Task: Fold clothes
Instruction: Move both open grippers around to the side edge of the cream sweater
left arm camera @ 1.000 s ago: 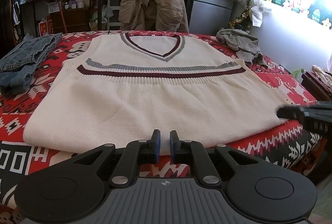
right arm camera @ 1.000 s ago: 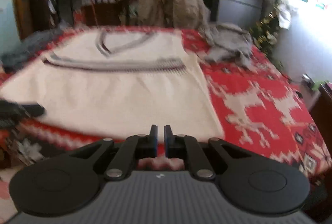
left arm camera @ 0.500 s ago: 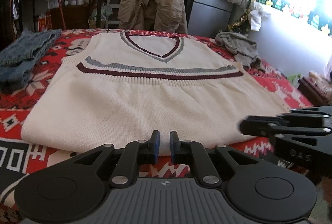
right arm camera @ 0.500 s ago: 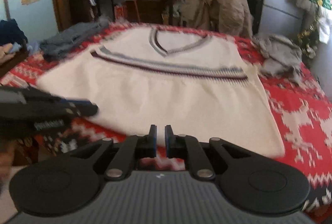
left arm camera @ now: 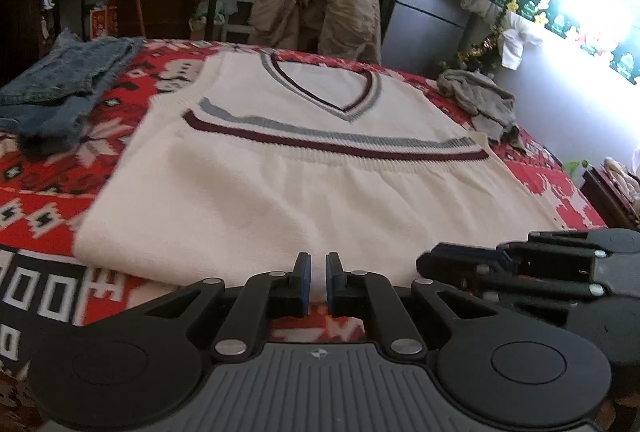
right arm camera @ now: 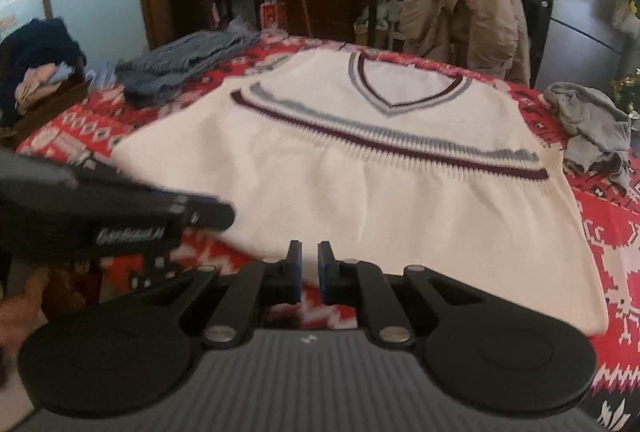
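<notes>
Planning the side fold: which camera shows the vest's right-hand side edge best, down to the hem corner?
The right wrist view: the cream vest shows its whole right-hand edge down to the hem corner. In the left wrist view the right gripper covers that corner of the vest.

cream knit vest (left arm camera: 304,168): maroon and grey-blue chest stripes, same 2 colours edging v-neck. under vest, blanket (left arm camera: 52,200): red, white snowflake and reindeer motifs, black border. left of vest, jeans (left arm camera: 60,88): faded blue. right of vest, crumpled cloth (left arm camera: 480,104): grey.
</notes>
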